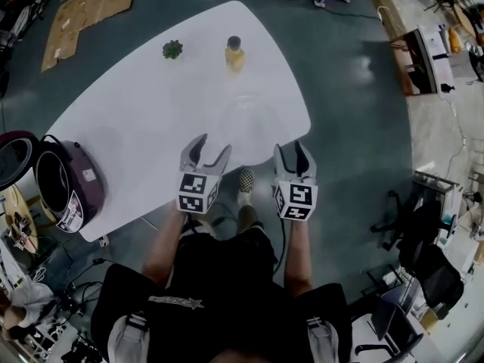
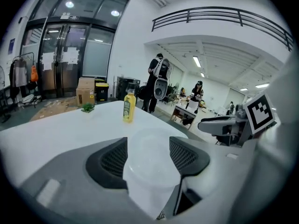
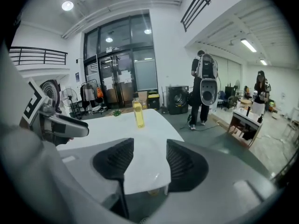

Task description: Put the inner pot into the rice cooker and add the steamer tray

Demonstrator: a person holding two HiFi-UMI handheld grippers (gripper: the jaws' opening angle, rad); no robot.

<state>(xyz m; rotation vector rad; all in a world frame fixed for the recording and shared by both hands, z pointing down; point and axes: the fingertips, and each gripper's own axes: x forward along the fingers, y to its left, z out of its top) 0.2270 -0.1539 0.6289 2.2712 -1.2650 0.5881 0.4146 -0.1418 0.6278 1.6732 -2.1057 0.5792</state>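
A purple rice cooker [image 1: 69,195] stands at the table's left edge with its lid [image 1: 13,157] swung open; its dark inside does not show whether a pot sits in it. A clear round steamer tray [image 1: 251,118] lies on the white table [image 1: 136,119], faint against the top. My left gripper [image 1: 213,145] hovers over the table's near edge, open and empty, just short of the tray. In the left gripper view the tray [image 2: 152,164] shows between the spread jaws of that gripper [image 2: 148,148]. My right gripper [image 1: 291,147] is level with it, open and empty.
A yellow bottle [image 1: 235,54] and a small green plant [image 1: 172,49] stand at the table's far side. The person's legs and a shoe [image 1: 246,187] are under the near edge. People stand [image 3: 204,85] beyond the table. Chairs and desks [image 1: 423,240] lie right.
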